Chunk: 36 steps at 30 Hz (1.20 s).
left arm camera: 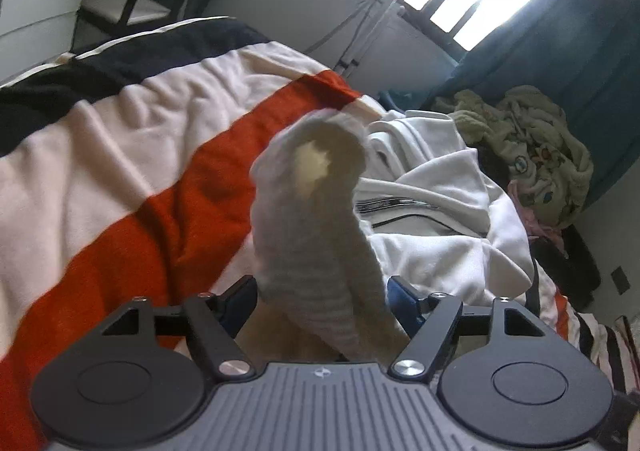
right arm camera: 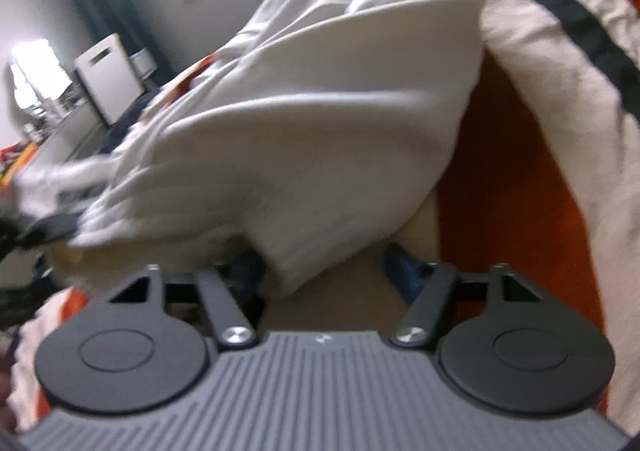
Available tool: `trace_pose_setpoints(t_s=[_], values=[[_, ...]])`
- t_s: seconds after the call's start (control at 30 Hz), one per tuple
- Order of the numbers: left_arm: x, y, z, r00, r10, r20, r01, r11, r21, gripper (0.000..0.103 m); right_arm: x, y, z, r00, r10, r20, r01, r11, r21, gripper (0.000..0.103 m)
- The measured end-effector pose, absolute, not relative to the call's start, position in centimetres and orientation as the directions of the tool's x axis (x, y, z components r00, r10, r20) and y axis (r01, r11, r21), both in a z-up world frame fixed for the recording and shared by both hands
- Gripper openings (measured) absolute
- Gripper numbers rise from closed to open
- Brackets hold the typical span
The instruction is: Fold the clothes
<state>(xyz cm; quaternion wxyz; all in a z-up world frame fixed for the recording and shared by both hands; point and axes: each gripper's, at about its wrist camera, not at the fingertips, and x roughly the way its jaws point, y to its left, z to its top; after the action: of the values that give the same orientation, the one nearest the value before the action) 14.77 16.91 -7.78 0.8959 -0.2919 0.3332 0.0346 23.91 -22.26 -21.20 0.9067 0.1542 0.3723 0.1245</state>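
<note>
Two claws are at work on one white garment (left arm camera: 432,219) lying on a striped blanket (left arm camera: 120,139). The left claw (left arm camera: 320,291) has a ribbed cuff (left arm camera: 316,211) standing up between its fingers — whether they pinch it or stand apart around it cannot be told. The right claw (right arm camera: 324,271) has a fold of the same white cloth bunched ahead of it, its grip equally unclear. Judging by this, the step is lifting and spreading the garment; next it likely needs laying flat on the blanket before any fold.
</note>
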Motion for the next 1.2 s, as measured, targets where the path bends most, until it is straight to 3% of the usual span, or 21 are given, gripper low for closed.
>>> trace_pose_setpoints(t_s=[0.13,0.3,0.33,0.5,0.7,0.83,0.97,1.07,1.13,1.2], values=[[13.1,18.1,-8.1,0.79,-0.14,-0.597,-0.247,0.818,-0.519,0.081,23.4,-22.6,-20.2,0.749,0.302,-0.59,-0.097,0.931,0.353,0.048],[13.5,17.7,-8.2,0.795,-0.124,-0.594,-0.217,0.856,-0.47,0.086,22.5,-23.5,-18.0,0.824,0.25,-0.509,-0.089,0.943,0.32,0.027],[13.7,17.5,-8.5,0.791,-0.144,-0.595,-0.199,0.858,-0.473,0.09,22.3,-23.8,-17.5,0.84,0.239,-0.487,-0.09,0.947,0.31,0.026],[14.3,15.6,-8.8,0.776,-0.211,-0.594,-0.114,0.879,-0.462,0.09,21.0,-25.1,-14.7,0.908,0.185,-0.375,-0.095,0.964,0.247,0.018],[12.4,13.4,-8.2,0.771,-0.274,-0.575,-0.014,0.895,-0.446,0.09,17.4,-26.7,-10.9,0.955,0.149,-0.255,-0.107,0.979,0.171,0.018],[10.3,12.8,-8.5,0.755,-0.249,-0.607,-0.045,0.903,-0.427,0.09,15.6,-28.0,-11.4,0.932,0.159,-0.326,-0.09,0.972,0.216,0.018],[8.9,14.9,-9.2,0.745,-0.289,-0.601,-0.136,0.816,-0.561,0.09,15.8,-30.2,-15.1,0.843,0.195,-0.502,0.01,0.926,0.377,0.019],[7.4,16.4,-9.2,0.763,-0.308,-0.568,-0.181,0.742,-0.646,0.09,16.0,-30.5,-15.6,0.827,0.177,-0.533,0.045,0.925,0.376,0.019],[6.4,17.0,-9.2,0.776,-0.333,-0.536,-0.183,0.694,-0.696,0.09,15.7,-30.6,-15.6,0.828,0.172,-0.534,0.049,0.926,0.375,0.024],[5.6,17.1,-9.1,0.786,-0.376,-0.49,-0.151,0.653,-0.742,0.09,15.6,-30.6,-15.9,0.823,0.171,-0.542,0.057,0.924,0.378,0.045]])
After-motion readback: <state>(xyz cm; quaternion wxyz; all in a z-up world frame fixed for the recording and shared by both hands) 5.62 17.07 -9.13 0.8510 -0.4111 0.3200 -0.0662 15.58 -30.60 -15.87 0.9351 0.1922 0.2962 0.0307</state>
